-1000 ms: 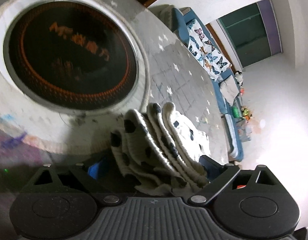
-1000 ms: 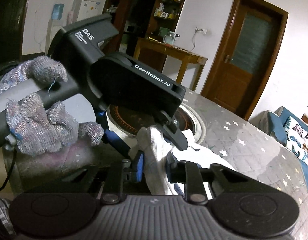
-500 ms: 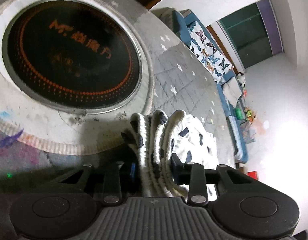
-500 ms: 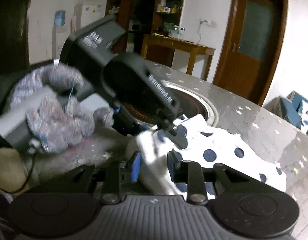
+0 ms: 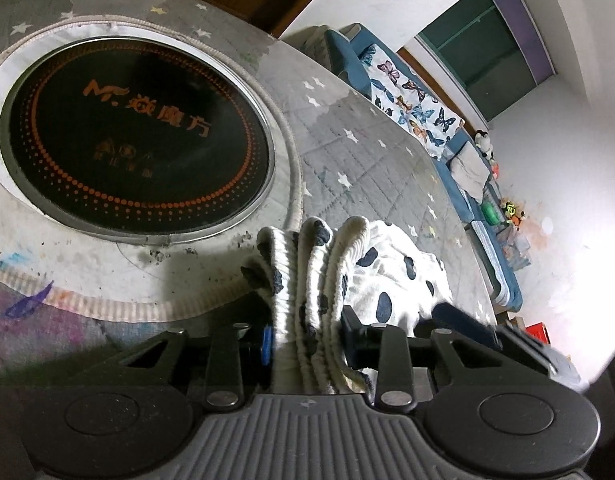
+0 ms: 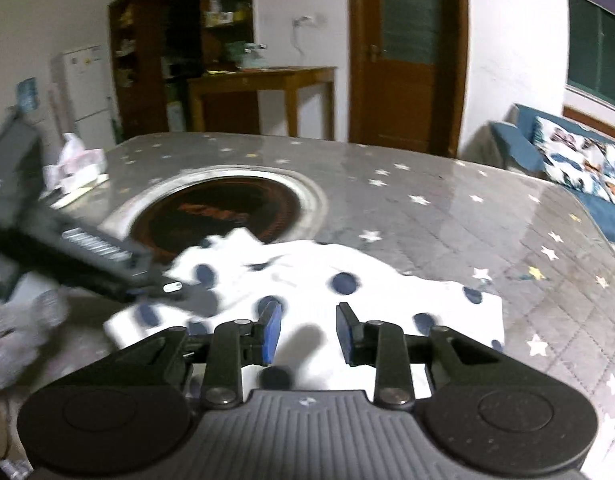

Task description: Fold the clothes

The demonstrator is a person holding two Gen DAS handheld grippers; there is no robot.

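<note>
- The counter point(image 6: 447, 216), a grey quilted top with white stars, carried everything; the round black cooktop point(image 5: 135, 152) was sunk in near its middle, and the garment lay on the near side of it, toward the counter's near edge.
- The garment point(image 6: 347, 280), white with dark blue dots, lay spread mostly flat in the right wrist view. A second earlier it was bunched up between both claws, so the fold had evidently just been laid down.
- The right claw point(image 6: 307, 330) had changed most: half a second earlier its blue pads pinched a fold of cloth, and now it stood narrowly apart and empty, poised just above the flat cloth. I judged this a release after placing.
- The left claw point(image 5: 305, 338) remained clamped on a stack of ribbed, gathered layers point(image 5: 307, 280) of the same garment, as it was half a second before. In the right view it appeared only as a blurred dark body at the cloth's left edge.
- Only the left view showed how many layers were gathered in that grip and the bunched cloth trailing off to its right; only the right view showed the garment's whole outline, its straight right-hand edge, and how flat it sat.
- A small heap of crumpled packets point(image 6: 73, 168) sat near the counter's far left edge, well apart from the cloth.
</note>
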